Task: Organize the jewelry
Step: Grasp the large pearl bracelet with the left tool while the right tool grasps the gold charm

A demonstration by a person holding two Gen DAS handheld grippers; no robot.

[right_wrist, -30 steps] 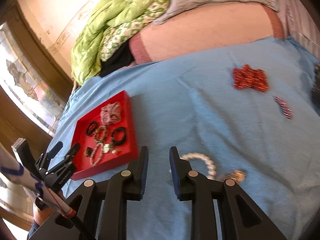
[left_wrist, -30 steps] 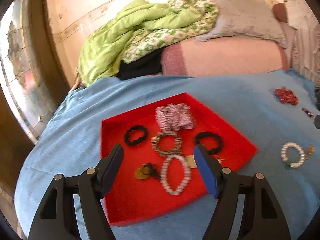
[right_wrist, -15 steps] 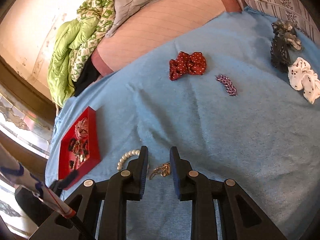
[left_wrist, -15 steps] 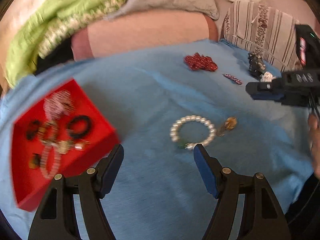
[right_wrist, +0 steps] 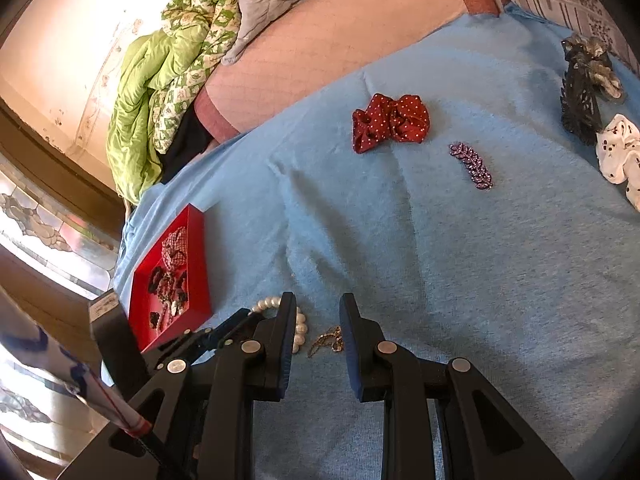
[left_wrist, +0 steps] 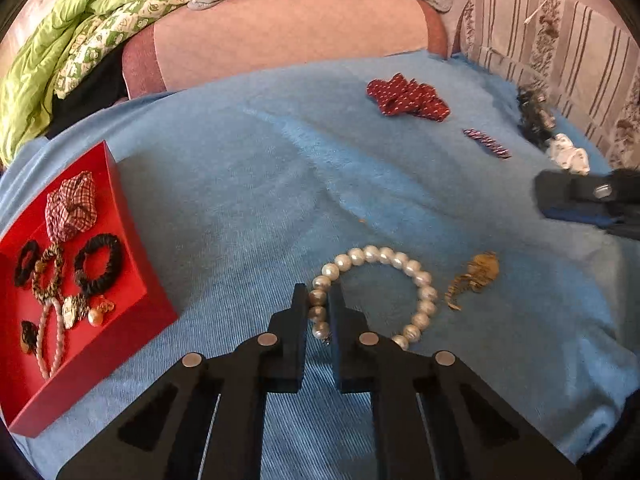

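The left gripper [left_wrist: 319, 306] sits at lower centre of the left wrist view, its jaws drawn in tight on the left arc of the pearl bracelet [left_wrist: 416, 280], with a couple of beads pinched between the fingertips; the rest of the loop lies flat on the blue blanket [left_wrist: 280, 184], just left of a small gold-coloured trinket [left_wrist: 476, 274]. The right gripper [right_wrist: 316, 320] hovers at lower centre of its own view, jaws partly apart and holding nothing; the gold trinket lies on the blanket in the gap ahead of them. The red tray [left_wrist: 132, 240] rests at the left edge, already holding a checked scrunchie, black hair ties, a leopard-print band and a pink bead loop. Farther up lie a red dotted scrunchie [left_wrist: 406, 98], a purple clip [left_wrist: 486, 143], a black claw clip and a white scrunchie, all unsorted. The step in hand looks like the pick-up of the bracelet; the next move likely calls for a clean lift without the beads slipping, then a carry left to the tray.
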